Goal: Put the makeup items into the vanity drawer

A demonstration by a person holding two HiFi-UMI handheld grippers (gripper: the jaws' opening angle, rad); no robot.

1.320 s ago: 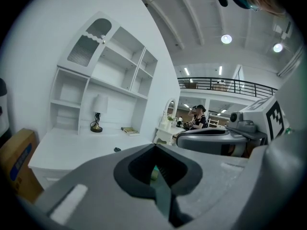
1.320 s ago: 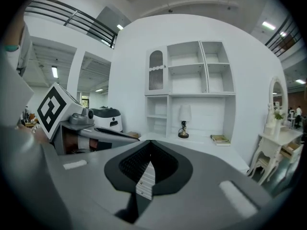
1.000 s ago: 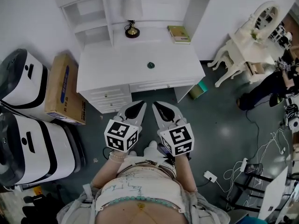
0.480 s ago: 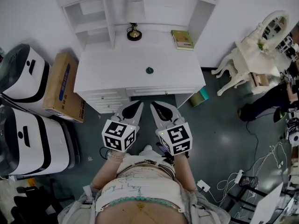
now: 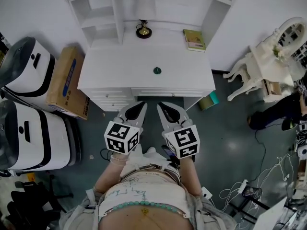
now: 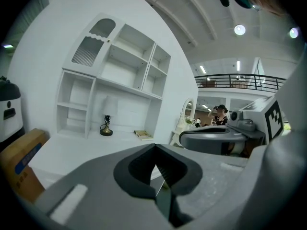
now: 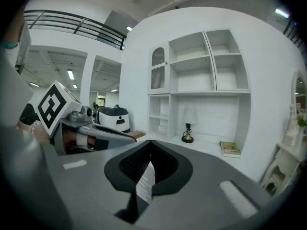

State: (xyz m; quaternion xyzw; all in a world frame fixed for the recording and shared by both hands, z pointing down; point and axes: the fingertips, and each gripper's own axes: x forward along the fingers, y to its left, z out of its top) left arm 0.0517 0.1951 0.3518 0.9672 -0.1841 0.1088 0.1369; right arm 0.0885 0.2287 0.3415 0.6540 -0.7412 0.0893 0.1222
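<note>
From the head view, the white vanity desk (image 5: 120, 63) stands ahead of the person. Its long side runs left to right, and the shallow closed drawer front (image 5: 165, 92) faces the grippers. A small dark green round item (image 5: 157, 70) sits alone near the middle of the desktop. It is too small to identify, and it shows no long axis or label. A lamp with a white shade and brass base (image 5: 143, 29) and a greenish book (image 5: 194, 39) stand at the back. The book's cover print is unreadable. Left of the desk, a brown cardboard box (image 5: 67, 83) leans beside two white, black-striped machines (image 5: 29, 128); its blue print is too blurred to read. The left gripper (image 5: 139, 108) and right gripper (image 5: 164, 108) are side by side just in front of the drawers, touching nothing, each with a cube of black-and-white square markers. A white carved dressing table (image 5: 268, 63) is cut off at the right edge.

In the left gripper view, the jaws are pressed together at their tips with nothing between them. The gripper's grey body hides most of the desktop, so the green item cannot be seen.

In the right gripper view, the jaws are likewise clenched and empty. They point toward the white shelf unit (image 7: 201, 75), and the gripper's body again covers the drawer and the desktop.
</note>
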